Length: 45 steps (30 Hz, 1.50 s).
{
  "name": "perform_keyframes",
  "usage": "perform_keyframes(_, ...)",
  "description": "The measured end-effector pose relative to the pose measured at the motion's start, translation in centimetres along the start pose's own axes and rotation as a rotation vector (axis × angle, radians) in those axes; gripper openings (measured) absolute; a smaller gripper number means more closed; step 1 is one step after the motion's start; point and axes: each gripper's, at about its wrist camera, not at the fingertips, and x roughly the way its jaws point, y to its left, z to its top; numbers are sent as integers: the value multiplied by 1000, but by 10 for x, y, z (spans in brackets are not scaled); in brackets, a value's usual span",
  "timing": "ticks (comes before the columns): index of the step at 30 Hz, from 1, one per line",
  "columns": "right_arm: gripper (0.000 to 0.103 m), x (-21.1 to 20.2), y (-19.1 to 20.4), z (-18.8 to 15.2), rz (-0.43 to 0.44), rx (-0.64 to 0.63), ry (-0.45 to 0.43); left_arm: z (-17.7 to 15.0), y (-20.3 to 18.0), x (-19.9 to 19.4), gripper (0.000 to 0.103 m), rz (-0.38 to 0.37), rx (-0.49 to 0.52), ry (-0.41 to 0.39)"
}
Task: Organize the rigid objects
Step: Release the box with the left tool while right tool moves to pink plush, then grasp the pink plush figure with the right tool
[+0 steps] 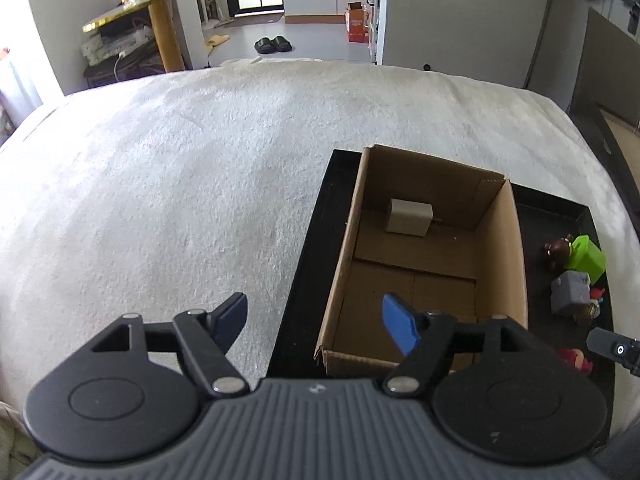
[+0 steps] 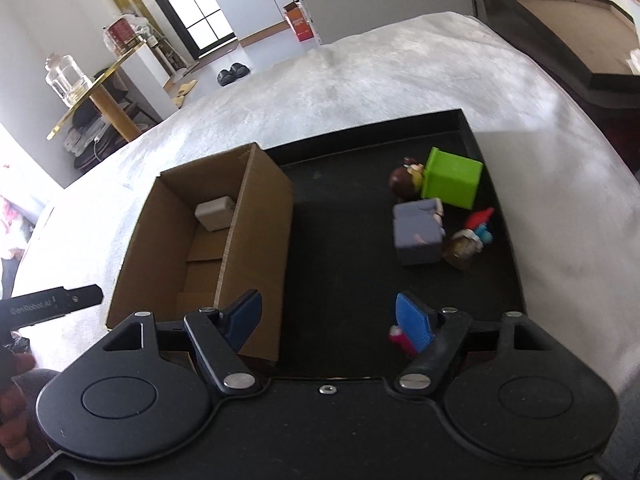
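On tray [image 2: 340, 216], toys beside box [image 2: 256, 216] clear only from right wrist; both tongs [image 1: 316, 322] [image 2: 328, 316] gape, empty.

red toy [image 2: 397, 335] half behind gripper pad

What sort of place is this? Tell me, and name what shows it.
Probably a lived-in home: slippers lie on the floor by a doorway, a glass jar stands on a gold-edged side table, and a white fleecy cloth covers the work surface.
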Motion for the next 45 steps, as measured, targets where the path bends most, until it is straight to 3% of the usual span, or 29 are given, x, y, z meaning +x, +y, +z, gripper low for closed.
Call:
perform_keyframes(7,73,-3,-23,-8,-3,11,-6,4,-15,-7,75,48,45,-23)
perform_keyframes(22,74,16,-70,-29,10,9,-15,5,-65,-21,75,69,140,-42)
perform_keyframes(30,73,32,-71,-35,39,-20,6,-1,-91,-13,75,81,186,-14)
perform_keyframes(45,74,57,-75,-36,-10,-39,54,6,-109,3,75,121,210,18)
